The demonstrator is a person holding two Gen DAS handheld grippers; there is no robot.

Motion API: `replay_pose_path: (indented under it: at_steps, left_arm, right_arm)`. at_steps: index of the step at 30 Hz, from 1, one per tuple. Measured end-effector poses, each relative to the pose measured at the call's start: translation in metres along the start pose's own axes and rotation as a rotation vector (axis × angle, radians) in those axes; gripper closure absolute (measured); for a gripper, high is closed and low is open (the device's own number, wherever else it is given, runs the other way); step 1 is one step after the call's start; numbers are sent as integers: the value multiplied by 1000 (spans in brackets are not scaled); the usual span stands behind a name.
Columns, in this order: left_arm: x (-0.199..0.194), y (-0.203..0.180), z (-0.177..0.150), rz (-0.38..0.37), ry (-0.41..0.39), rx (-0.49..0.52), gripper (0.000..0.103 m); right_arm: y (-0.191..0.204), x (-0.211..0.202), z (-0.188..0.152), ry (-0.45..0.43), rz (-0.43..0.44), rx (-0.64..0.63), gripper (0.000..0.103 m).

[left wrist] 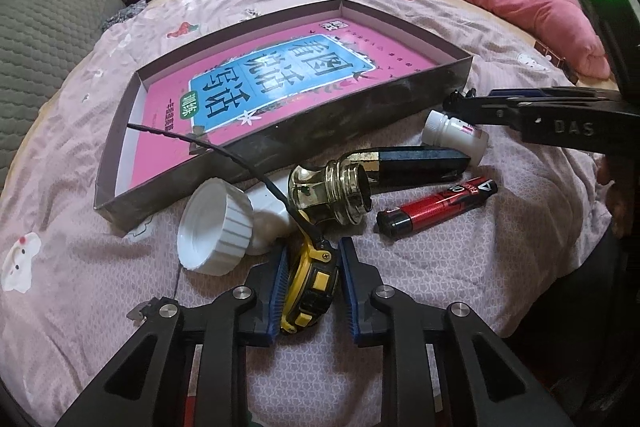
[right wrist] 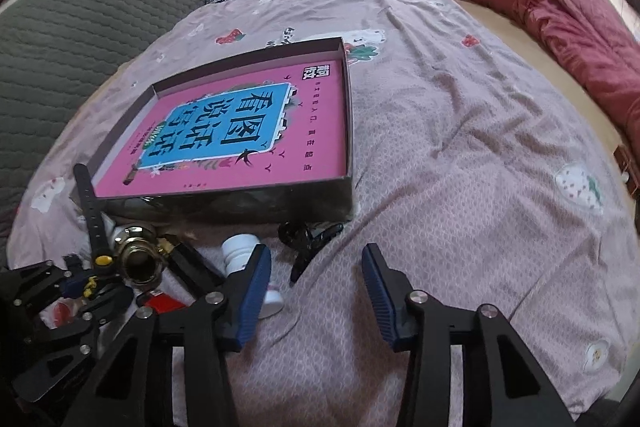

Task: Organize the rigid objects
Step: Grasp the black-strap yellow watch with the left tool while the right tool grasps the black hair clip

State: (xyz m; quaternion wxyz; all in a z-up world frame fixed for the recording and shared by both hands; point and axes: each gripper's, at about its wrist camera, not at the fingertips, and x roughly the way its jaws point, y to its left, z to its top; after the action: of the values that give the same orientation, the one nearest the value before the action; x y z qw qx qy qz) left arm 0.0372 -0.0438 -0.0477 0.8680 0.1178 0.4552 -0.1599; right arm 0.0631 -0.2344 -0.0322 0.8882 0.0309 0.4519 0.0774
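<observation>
Left tool (left wrist: 311, 281) was clamped on the yellow tape measure (left wrist: 310, 287) on the bed (right wrist: 460, 167) near the box (left wrist: 360, 131), w/ right tool (right wrist: 316, 283) gaping, nothing betw. its pads, beside the white bottle (right wrist: 240, 251).

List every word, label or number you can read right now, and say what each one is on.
"看图说话写话", large, upside down: pink book cover lying in the shallow box.
"训练", green patch on the same cover.
"DAS", raised letters, the rest cut off: right gripper.
"4": red and black lighter; its other print is too blurred.
Small white bottle: label unreadable.
Small print on the cover: too small.
</observation>
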Motion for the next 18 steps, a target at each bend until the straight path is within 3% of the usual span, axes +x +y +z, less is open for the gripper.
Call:
replay_pose_path:
  at_steps: [9, 12, 18]
  left_arm:
    - [0, 4, 0, -16, 0, -30, 79]
    - [1, 5, 0, -19, -2, -34, 79]
    - [0, 6, 0, -18, -5, -39, 79]
  right_arm:
    - [6, 19, 8, 15, -13, -94, 61]
    - [2, 22, 8, 20, 1, -78, 66]
    - [-7, 17, 7, 10, 64, -44, 67]
